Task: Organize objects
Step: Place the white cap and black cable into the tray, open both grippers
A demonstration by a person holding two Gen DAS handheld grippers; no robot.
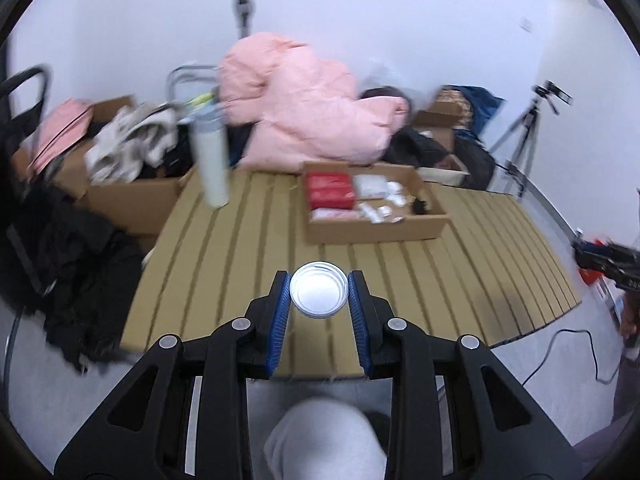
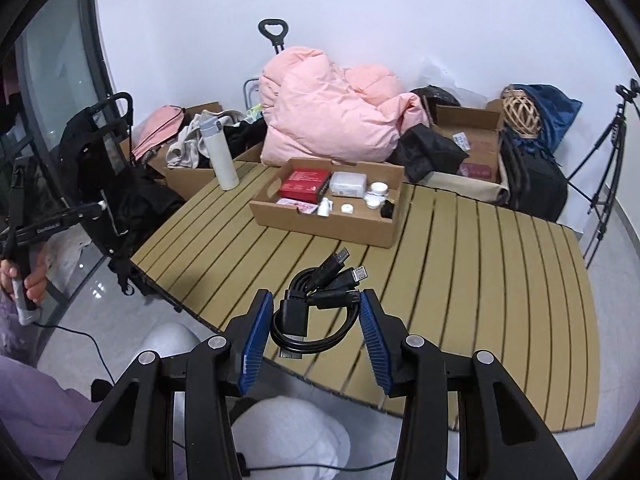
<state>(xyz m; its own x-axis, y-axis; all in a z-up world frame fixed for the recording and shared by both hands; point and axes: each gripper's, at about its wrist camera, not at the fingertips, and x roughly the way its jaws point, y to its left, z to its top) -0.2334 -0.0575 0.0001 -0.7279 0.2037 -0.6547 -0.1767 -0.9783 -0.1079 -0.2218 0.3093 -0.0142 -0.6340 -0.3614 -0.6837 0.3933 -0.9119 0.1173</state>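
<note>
My left gripper [image 1: 319, 294] is shut on a small round white tin [image 1: 319, 295], held above the near part of the slatted table [image 1: 240, 264]. My right gripper [image 2: 314, 322] stands open around a coiled black cable bundle [image 2: 320, 304] with several plugs, which lies on the slatted table [image 2: 480, 280]; the blue pads [image 2: 254, 344] are a little apart from it. A shallow cardboard box [image 1: 376, 230] at the table's far side holds a red box [image 1: 330, 190] and small white items. It also shows in the right wrist view [image 2: 320, 224] with the red box [image 2: 306, 184].
A tall white flask [image 1: 212, 164] stands at the table's far left corner, also seen in the right wrist view [image 2: 222, 156]. A pink duvet [image 2: 332, 120], cardboard boxes of clothes [image 2: 192, 168], bags and a tripod [image 2: 608, 160] crowd the floor behind. My knee [image 2: 288, 436] is below the table edge.
</note>
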